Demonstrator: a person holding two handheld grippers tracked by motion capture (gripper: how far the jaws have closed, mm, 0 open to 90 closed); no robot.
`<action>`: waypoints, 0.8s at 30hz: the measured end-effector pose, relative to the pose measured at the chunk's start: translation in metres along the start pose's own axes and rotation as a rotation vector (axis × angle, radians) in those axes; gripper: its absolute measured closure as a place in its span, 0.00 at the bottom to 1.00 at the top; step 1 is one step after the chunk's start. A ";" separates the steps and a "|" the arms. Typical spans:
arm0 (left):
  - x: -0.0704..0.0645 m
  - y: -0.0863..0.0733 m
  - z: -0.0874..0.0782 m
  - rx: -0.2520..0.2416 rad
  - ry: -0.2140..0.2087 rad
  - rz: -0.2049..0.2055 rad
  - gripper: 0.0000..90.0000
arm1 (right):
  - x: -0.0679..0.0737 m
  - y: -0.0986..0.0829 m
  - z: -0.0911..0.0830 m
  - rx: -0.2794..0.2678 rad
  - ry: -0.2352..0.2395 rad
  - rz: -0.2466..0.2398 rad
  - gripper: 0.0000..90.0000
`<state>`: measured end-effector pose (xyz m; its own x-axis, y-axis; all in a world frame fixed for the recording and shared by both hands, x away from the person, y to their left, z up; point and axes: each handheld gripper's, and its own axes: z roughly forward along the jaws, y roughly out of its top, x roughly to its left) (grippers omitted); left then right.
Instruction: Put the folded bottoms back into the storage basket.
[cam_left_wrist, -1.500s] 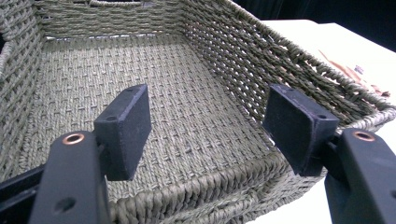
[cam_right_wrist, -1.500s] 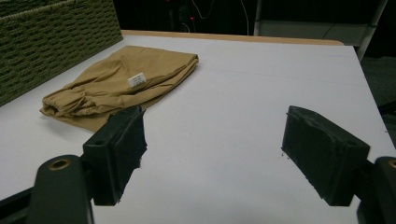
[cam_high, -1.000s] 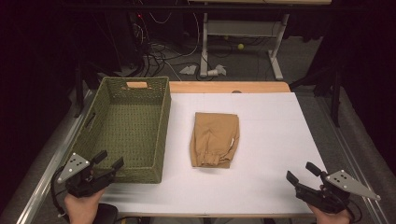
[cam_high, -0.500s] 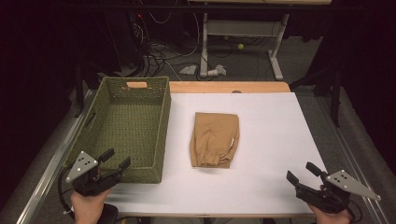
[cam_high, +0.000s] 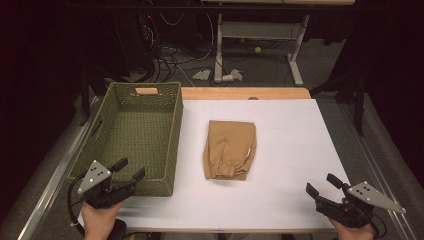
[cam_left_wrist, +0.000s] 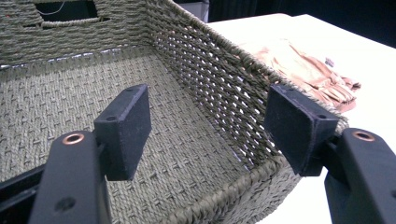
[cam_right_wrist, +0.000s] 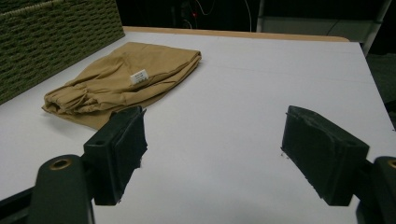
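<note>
While wide open, both hand-held grippers (cam_high: 128, 170) (cam_high: 321, 184) hold nothing.

Two black hand-held grippers, left (cam_high: 128, 172) and right (cam_high: 323, 184), each with a dotted grey triangular plate, copper-ringed jaw holes

We hold our left gripper (cam_high: 131, 170) at the table's near left corner, jaws spread wide and pointing forward and slightly right, our left hand (cam_high: 100, 220) wrapped around its grip. Our right gripper (cam_high: 321, 184) sits at the near right corner, jaws likewise parted, aimed forward and left, with our right hand (cam_high: 354, 231) behind it.
</note>
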<state>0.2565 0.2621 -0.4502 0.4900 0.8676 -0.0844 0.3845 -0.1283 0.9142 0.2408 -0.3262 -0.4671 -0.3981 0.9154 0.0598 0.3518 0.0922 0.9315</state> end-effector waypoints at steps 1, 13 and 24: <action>-0.001 0.000 0.000 -0.001 -0.002 0.001 0.34 | 0.000 0.000 0.000 0.000 0.000 0.000 0.25; -0.012 0.007 0.005 0.007 0.002 0.051 0.34 | 0.000 0.000 0.000 0.002 0.013 -0.001 0.25; -0.019 0.014 0.014 0.012 -0.046 0.055 0.34 | 0.000 0.000 0.000 0.005 0.012 0.000 0.25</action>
<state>0.2639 0.2367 -0.4413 0.5461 0.8361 -0.0522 0.3649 -0.1813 0.9132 0.2411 -0.3259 -0.4670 -0.4086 0.9105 0.0641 0.3561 0.0944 0.9297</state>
